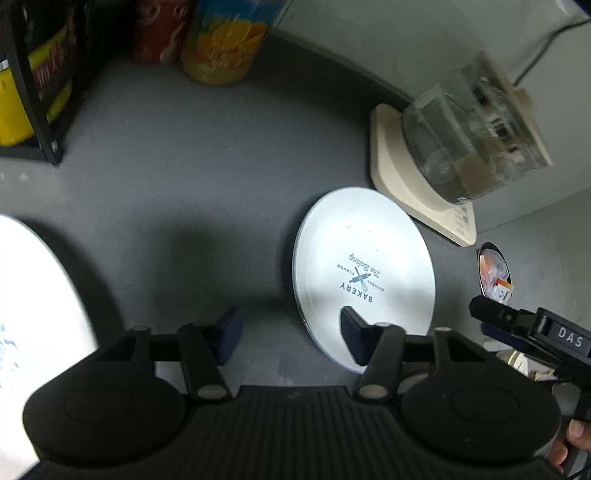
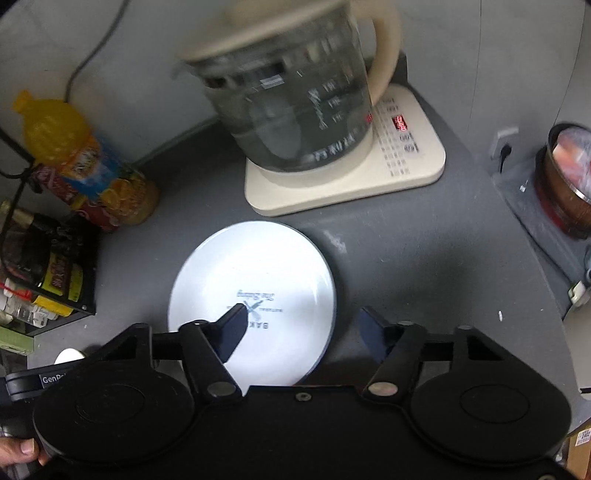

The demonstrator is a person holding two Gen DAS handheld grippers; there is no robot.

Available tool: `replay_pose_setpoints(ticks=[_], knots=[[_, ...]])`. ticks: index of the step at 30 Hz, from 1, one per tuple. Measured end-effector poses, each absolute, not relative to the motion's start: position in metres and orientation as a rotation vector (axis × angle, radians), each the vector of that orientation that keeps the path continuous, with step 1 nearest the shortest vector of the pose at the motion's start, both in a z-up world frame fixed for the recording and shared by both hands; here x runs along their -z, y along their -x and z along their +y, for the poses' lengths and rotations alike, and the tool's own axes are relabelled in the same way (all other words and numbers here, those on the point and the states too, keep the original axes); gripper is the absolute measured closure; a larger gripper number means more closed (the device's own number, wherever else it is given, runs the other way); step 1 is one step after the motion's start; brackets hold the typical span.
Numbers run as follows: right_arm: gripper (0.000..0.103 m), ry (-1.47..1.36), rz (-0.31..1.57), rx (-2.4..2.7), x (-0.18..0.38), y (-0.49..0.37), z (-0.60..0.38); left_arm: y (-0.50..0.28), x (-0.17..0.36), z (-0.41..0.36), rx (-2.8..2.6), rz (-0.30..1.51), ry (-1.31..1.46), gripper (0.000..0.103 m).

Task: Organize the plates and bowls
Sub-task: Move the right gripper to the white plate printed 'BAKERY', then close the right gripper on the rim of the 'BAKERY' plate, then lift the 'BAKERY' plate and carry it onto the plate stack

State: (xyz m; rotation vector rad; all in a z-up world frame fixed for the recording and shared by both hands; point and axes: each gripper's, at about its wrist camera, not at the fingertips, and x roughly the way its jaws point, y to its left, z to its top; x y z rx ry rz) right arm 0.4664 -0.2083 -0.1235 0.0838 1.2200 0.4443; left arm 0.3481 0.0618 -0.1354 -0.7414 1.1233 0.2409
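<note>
Grey tabletop [image 2: 424, 258] is carrying a white plate [image 2: 255, 280] reading "BAKERY", lying just before a kettle [image 2: 295, 103]; bottles [image 2: 92, 173] are standing nearby. Both grippers, left [image 1: 291, 336] and right [image 2: 306, 332], are hovering with jaws parted, gripping nothing.

Count on the bench [image 1: 184, 192] — plates: 2, one printed white plate [image 1: 364, 273] and a second white plate [image 1: 33, 314] at the left edge. Glass kettle [image 2: 291, 99]: 1, on its base. Drink bottles — 2: orange bottle [image 2: 92, 162], red bottle [image 1: 159, 29].
</note>
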Motion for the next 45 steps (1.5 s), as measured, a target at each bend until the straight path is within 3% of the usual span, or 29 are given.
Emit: replay_pose_setpoints(ticks=[4,13,19,24,33,35,45], knots=[[0.044,-0.064,1.273,-0.454,0.142,-0.485,-0.207,-0.356,0.150,0.063,-0.266,1.133,0.791,0.060],[0.046,0.007,1.348,-0.500,0.167,-0.518,-0.190,-0.370,0.173,0.064,-0.314,1.152,0.855,0.066],[0.056,0.025,1.389,-0.530,0.182,-0.529,-0.181,-0.372,0.179,0.067,-0.327,1.151,0.883,0.075],[0.070,0.033,1.424,-0.549,0.193,-0.531,-0.178,-0.376,0.180,0.067,-0.323,1.156,0.882,0.081],[0.075,0.027,1.445,-0.552,0.198,-0.532,-0.176,-0.383,0.186,0.063,-0.294,1.182,0.898,0.093],[0.084,0.035,1.439,-0.550,0.199,-0.532,-0.176,-0.383,0.185,0.062,-0.301,1.185,0.894,0.093],[0.093,-0.010,1.380,-0.599,0.178,-0.528,-0.177,-0.377,0.169,0.072,-0.303,1.124,0.841,0.094]])
